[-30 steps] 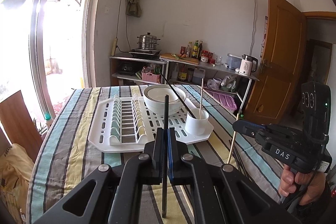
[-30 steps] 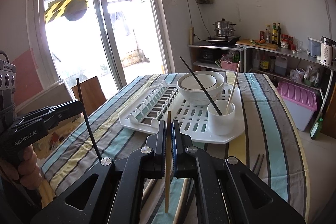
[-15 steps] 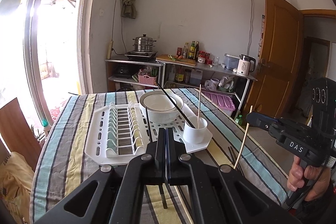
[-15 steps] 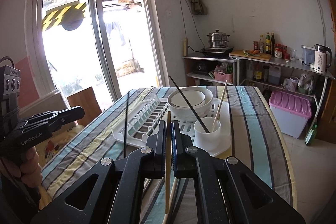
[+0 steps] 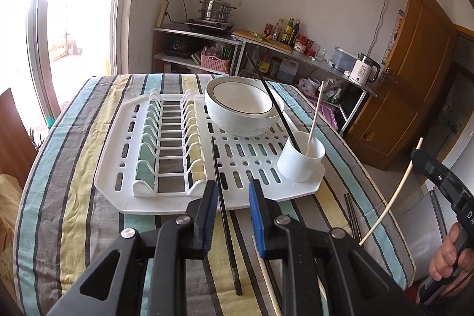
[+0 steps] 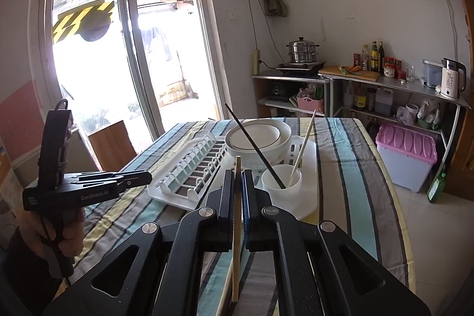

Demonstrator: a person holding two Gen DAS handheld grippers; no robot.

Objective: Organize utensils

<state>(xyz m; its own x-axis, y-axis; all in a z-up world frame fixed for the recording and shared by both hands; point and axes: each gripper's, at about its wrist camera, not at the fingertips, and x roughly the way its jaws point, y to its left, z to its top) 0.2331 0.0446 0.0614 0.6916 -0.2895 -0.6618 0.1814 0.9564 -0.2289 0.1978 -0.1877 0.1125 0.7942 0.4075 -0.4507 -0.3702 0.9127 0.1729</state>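
Your left hand-held gripper [image 5: 230, 208] is opening; the black chopstick [image 5: 220, 191] leans between its blue pads, no longer pinched, tip over the slotted white rack [image 5: 254, 156]; your right hand-held gripper [image 6: 237, 191] is clamped on a pale wooden chopstick [image 6: 236, 227], upright for dropping into the smooth white cup [image 6: 281, 182] just ahead, which holds one of each; more lie on the striped bench [image 5: 74, 212].

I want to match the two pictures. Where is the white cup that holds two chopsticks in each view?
Left wrist view: the white cup stands right of centre, on the right front part of the white drying rack.
Right wrist view: the white cup is near the centre, just right of the right tool's tips.
Shared landmark: the white bowl behind the cup.
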